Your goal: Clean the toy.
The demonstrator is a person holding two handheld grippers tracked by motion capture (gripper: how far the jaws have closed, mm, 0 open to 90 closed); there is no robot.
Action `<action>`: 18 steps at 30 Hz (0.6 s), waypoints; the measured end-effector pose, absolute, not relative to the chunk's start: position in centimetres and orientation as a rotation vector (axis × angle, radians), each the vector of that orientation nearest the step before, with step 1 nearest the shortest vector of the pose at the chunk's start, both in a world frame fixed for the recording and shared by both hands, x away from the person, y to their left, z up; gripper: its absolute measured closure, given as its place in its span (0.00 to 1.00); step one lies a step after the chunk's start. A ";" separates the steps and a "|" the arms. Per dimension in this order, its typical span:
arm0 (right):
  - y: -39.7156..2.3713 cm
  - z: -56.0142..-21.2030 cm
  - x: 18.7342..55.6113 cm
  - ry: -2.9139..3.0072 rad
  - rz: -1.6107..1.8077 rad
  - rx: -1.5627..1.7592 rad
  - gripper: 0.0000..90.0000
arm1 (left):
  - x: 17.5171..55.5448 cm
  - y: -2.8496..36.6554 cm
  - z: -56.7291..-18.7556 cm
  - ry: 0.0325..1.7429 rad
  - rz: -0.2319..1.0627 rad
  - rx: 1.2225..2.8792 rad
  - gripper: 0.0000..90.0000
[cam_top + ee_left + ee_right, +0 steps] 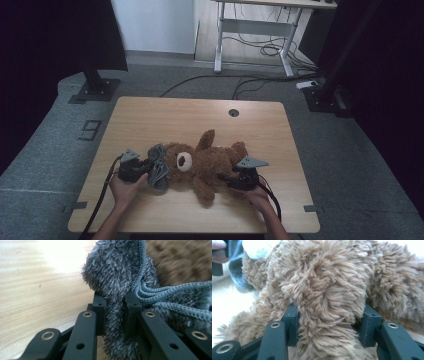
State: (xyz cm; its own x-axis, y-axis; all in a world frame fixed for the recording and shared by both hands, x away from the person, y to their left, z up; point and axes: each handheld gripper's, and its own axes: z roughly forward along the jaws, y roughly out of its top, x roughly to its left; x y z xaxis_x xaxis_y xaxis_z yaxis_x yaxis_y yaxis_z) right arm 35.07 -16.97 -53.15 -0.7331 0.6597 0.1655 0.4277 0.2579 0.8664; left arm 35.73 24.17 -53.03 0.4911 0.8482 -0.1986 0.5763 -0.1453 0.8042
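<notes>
A brown teddy bear (205, 162) lies on its back across the wooden table (150, 115), head to the left. A fuzzy grey cloth (158, 167) with ribbed trim is bunched against the bear's head. My left gripper (145, 165) is shut on this grey cloth (115, 315), which fills the gap between the two black jaws. My right gripper (225, 177) is shut on a thick furry limb of the teddy bear (329, 322), with a jaw pressed on either side. The bear's brown fur (185, 262) lies just beyond the cloth.
A round cable hole (233, 112) sits near the table's far edge. Beyond the table stand a black post on a base (95, 85), a white desk frame (260, 40) and loose floor cables (250, 82). A hand (218, 250) is at the top left of the right gripper view.
</notes>
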 end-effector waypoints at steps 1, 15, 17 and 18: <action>-17.0 -53.2 35.1 2.298 1.470 1.016 0.52 | 35.7 24.2 -52.7 1.187 0.384 1.825 0.83; -17.1 -53.2 35.2 2.299 1.480 1.020 0.52 | 34.7 17.7 -45.2 0.896 0.396 1.785 0.83; -17.1 -53.2 35.2 2.299 1.480 1.019 0.52 | 35.1 15.5 -44.9 0.856 0.397 1.824 0.83; -17.1 -53.2 35.1 2.299 1.481 1.020 0.52 | 35.2 14.4 -44.9 0.841 0.413 1.854 0.83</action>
State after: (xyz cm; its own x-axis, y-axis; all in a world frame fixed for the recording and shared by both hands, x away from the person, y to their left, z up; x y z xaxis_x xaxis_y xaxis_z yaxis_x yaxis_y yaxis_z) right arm 35.14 -17.12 -53.21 -0.7341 0.6558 0.1762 0.4316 0.2502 0.8667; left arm 35.25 14.41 -44.88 0.6979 0.7106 -0.0899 0.3626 -0.2422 0.8999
